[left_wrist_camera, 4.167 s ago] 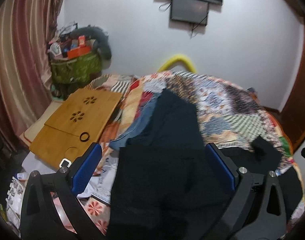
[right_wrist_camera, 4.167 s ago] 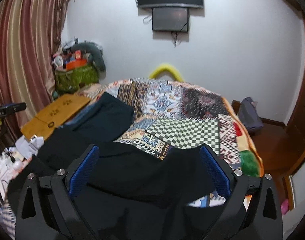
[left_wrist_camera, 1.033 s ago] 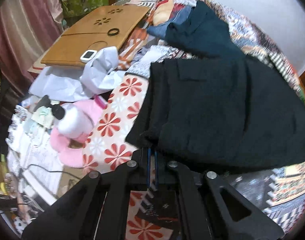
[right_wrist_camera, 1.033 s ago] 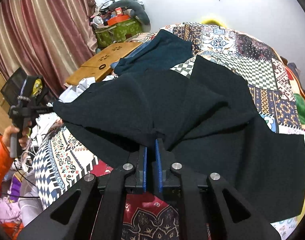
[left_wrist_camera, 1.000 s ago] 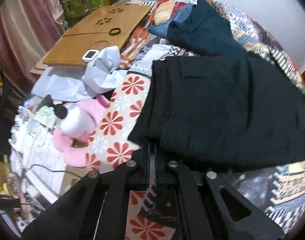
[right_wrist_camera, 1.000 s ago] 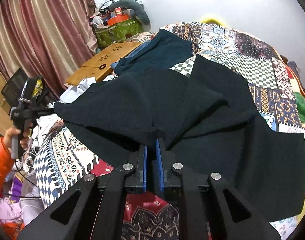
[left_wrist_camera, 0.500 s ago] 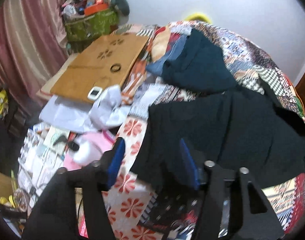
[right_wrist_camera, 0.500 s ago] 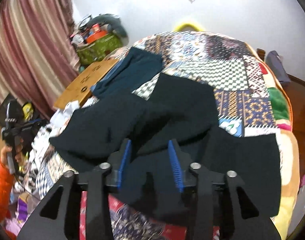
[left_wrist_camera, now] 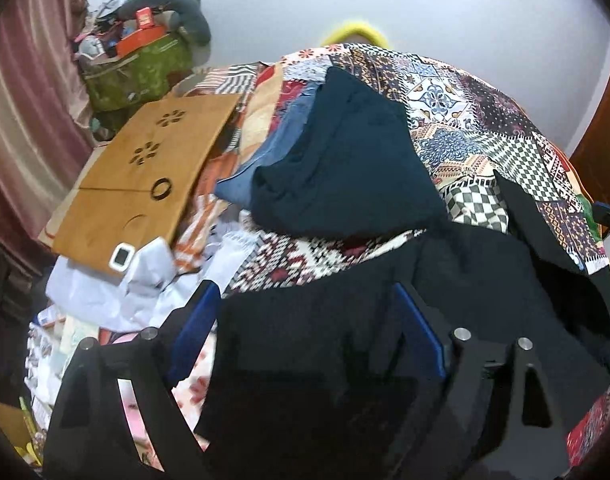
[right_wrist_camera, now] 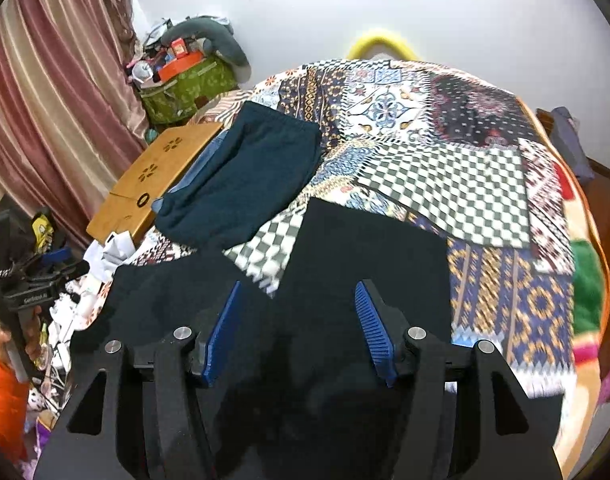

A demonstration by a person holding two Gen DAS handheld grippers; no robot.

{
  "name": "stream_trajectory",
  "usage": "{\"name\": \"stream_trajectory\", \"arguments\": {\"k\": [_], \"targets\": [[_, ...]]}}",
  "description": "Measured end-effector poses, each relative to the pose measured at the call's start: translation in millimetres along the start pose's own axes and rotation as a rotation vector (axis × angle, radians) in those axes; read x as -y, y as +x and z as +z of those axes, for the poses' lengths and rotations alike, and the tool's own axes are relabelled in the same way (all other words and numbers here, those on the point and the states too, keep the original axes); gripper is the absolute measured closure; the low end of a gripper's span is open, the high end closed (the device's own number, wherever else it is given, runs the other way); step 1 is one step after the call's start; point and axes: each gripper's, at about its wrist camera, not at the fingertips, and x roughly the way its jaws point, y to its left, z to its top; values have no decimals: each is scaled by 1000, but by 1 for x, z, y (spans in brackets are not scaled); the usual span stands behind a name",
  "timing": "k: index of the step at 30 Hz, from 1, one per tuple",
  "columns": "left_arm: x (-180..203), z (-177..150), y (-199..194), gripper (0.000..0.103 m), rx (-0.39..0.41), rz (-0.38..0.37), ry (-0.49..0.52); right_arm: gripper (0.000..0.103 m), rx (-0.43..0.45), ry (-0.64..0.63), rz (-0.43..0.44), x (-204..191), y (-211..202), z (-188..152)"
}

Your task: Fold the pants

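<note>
The black pants lie spread on the patchwork bedspread, in the right wrist view with one leg reaching toward the checked patch. My left gripper is open and empty, its blue pads above the pants' left edge. My right gripper is open and empty over the middle of the pants. The near part of the pants is hidden under the gripper bodies.
A folded dark teal garment lies on blue jeans at the bed's far left. A wooden lap table and white papers lie left of the bed. A green bag stands by the curtain.
Both grippers were shut on the pants' edge a second ago. They have opened, let the cloth go and lifted back; the pants now rest flat.
</note>
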Motion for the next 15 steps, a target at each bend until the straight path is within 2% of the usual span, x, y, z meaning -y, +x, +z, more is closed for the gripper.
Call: {"name": "stream_trajectory", "arguments": {"k": [6,15], "targets": [[18,18,33,15,-21,-7,34,49,-87,25,4,7,60,31],[27,10,68,15,-70,2,84,49,-201,88,-55,36,136,53]]}}
